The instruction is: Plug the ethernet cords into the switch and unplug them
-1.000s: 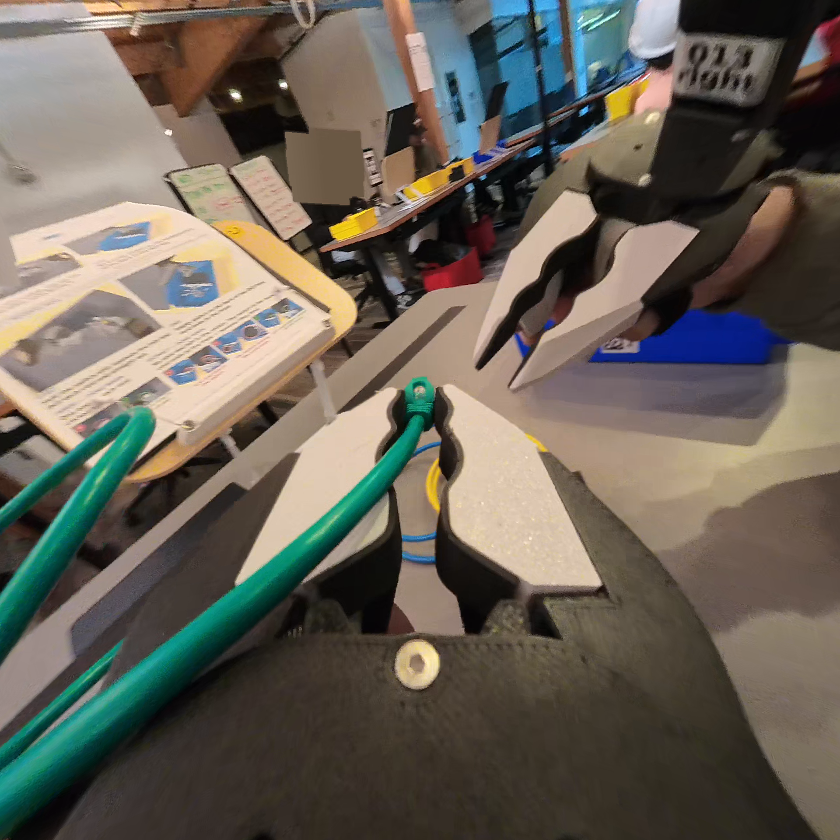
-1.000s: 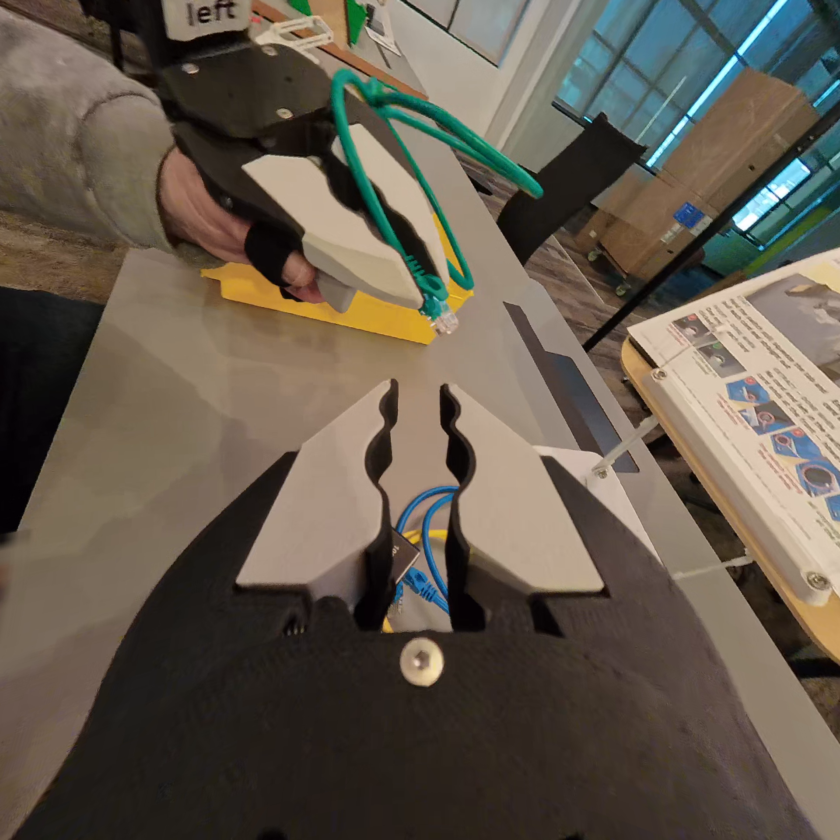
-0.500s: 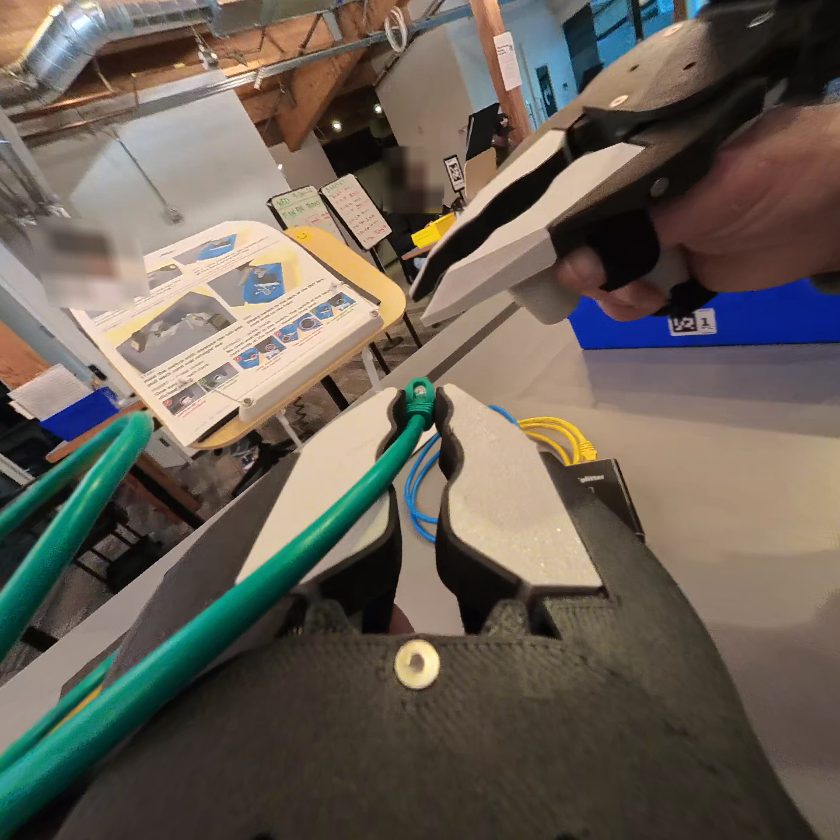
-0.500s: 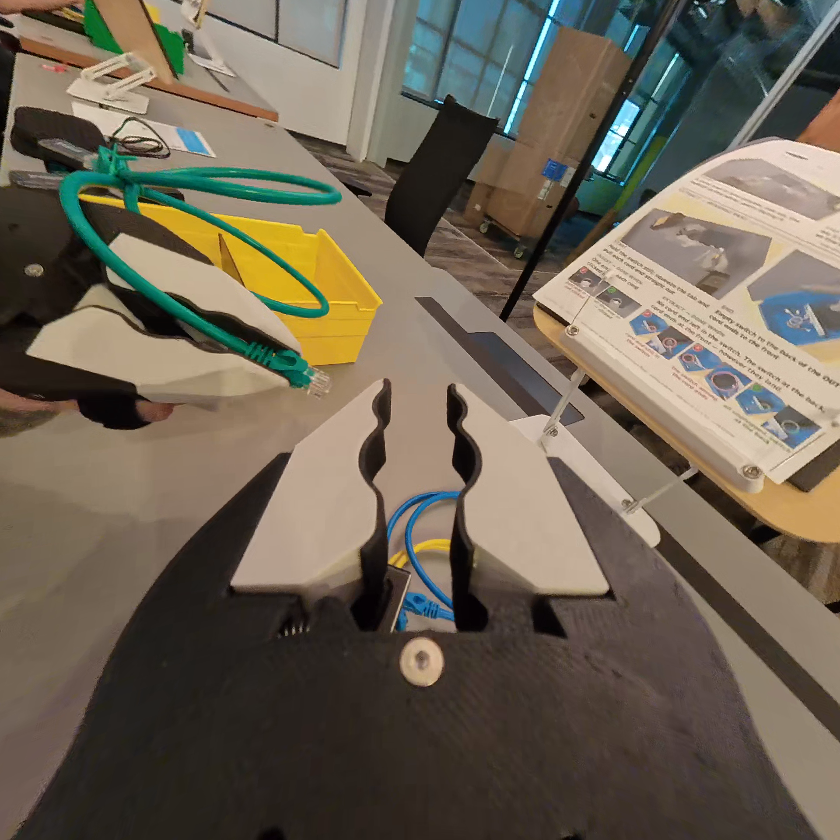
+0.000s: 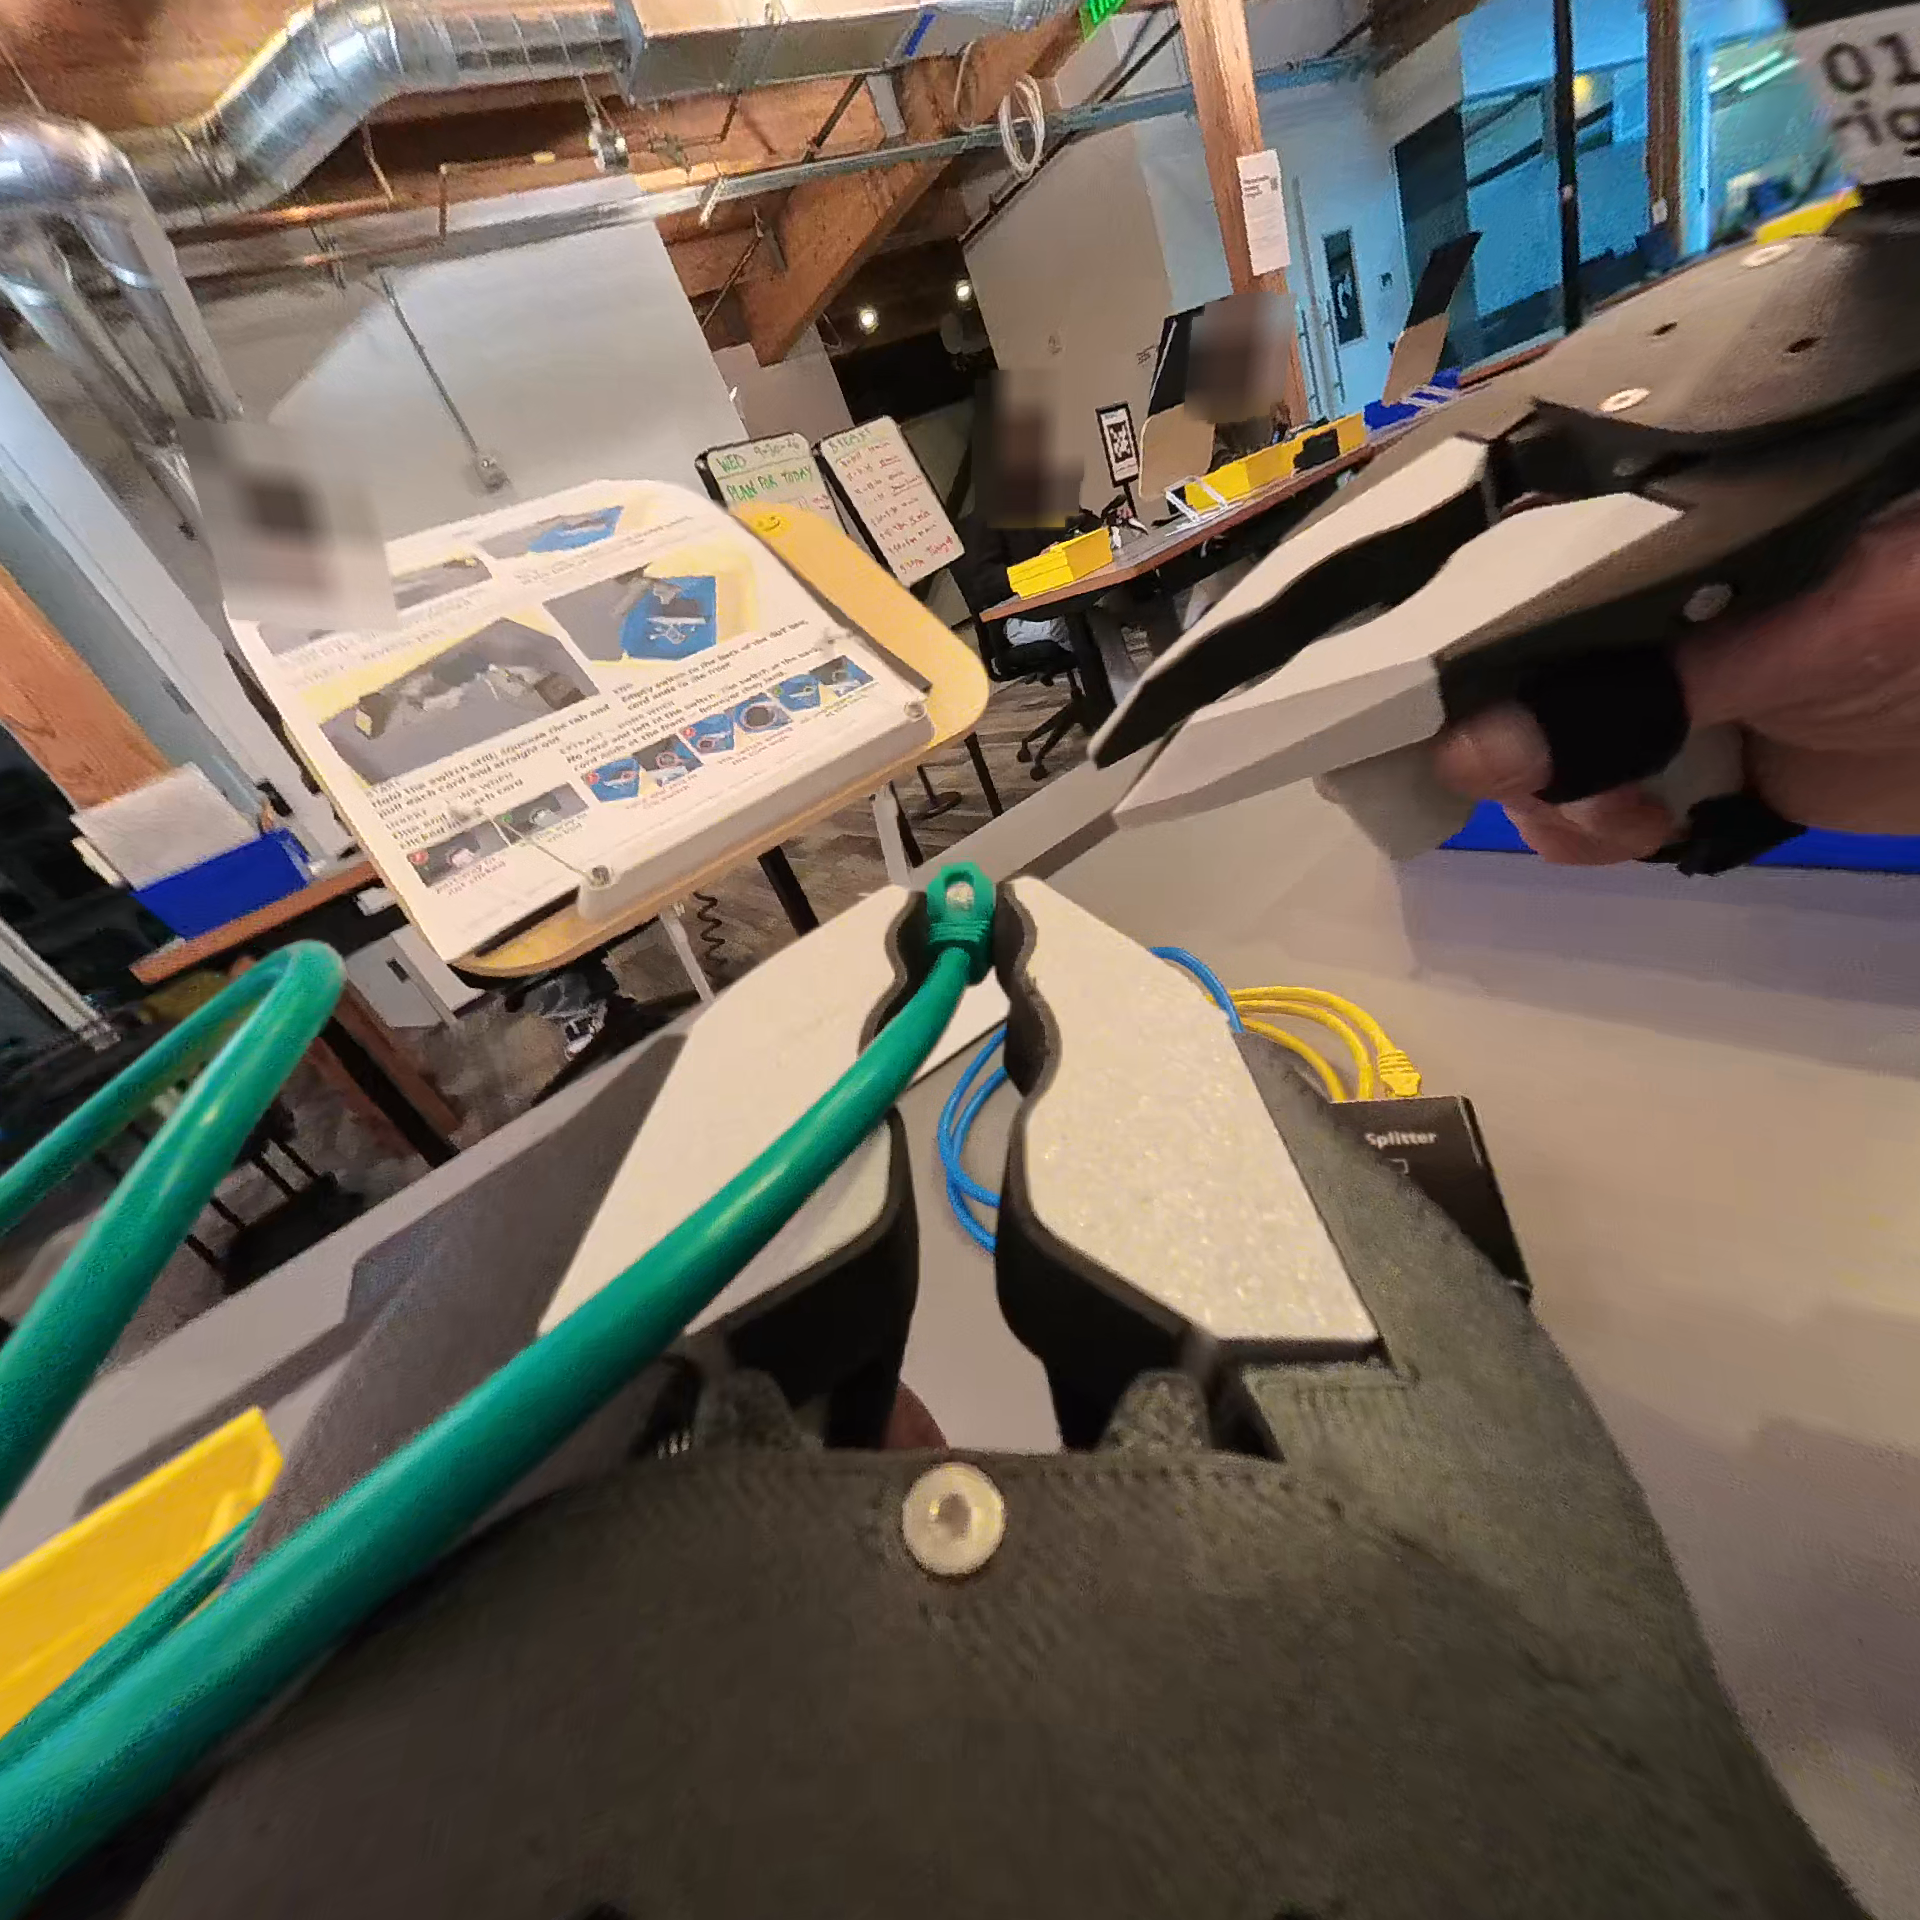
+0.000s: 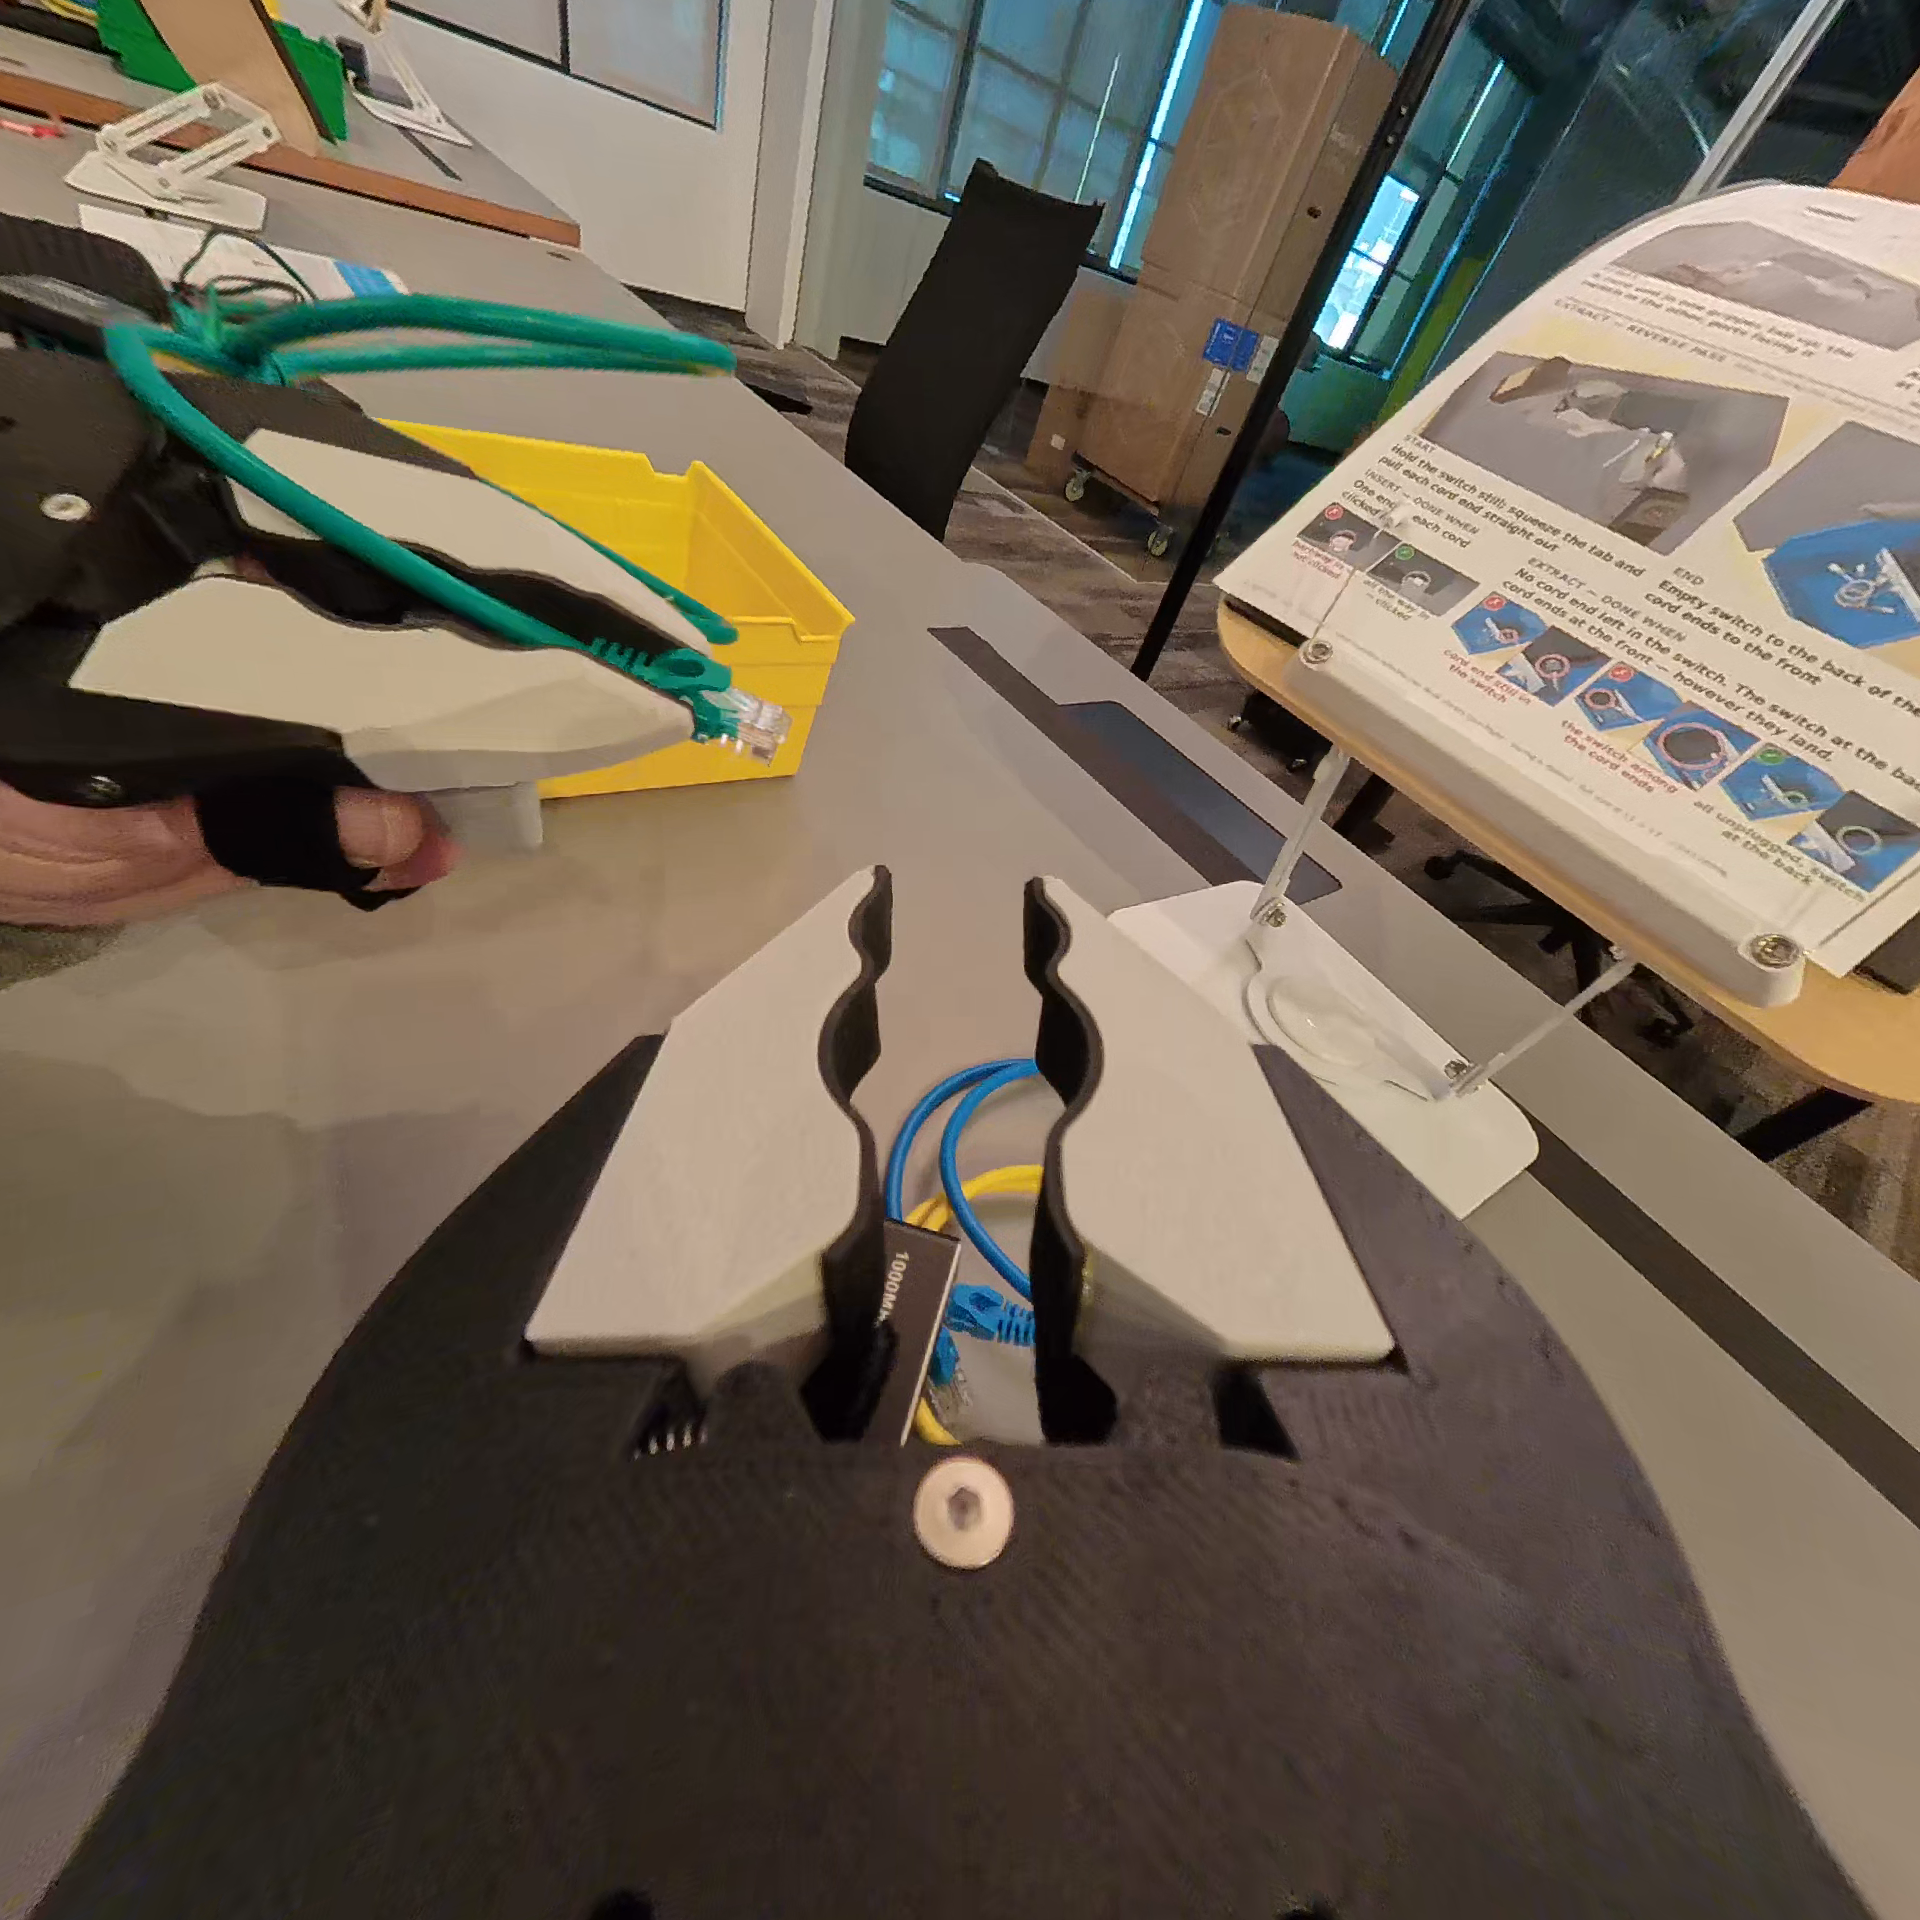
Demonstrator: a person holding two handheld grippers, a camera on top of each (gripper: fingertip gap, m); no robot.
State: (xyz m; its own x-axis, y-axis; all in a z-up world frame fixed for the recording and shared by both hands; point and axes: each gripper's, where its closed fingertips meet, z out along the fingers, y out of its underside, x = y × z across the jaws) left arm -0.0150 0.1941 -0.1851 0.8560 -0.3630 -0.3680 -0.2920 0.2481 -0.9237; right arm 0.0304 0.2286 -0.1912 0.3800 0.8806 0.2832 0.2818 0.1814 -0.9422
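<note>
Green cord (image 5: 665,1226) is pinched at its plug by the left gripper (image 5: 961,914), frame centre; right gripper (image 6: 956,935) is spread, empty. Switch (image 6: 920,1320) lies low-centre below. A skewed plug could be jammed.

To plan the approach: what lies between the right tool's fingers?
In the right wrist view: blue cord, yellow cord and switch on the table.

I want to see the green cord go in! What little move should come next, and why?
Probably lower the open right gripper onto the black switch to hold it still. The left gripper already pinches the green cord with its clear plug sticking out, but the switch lies loose on the table.
</note>
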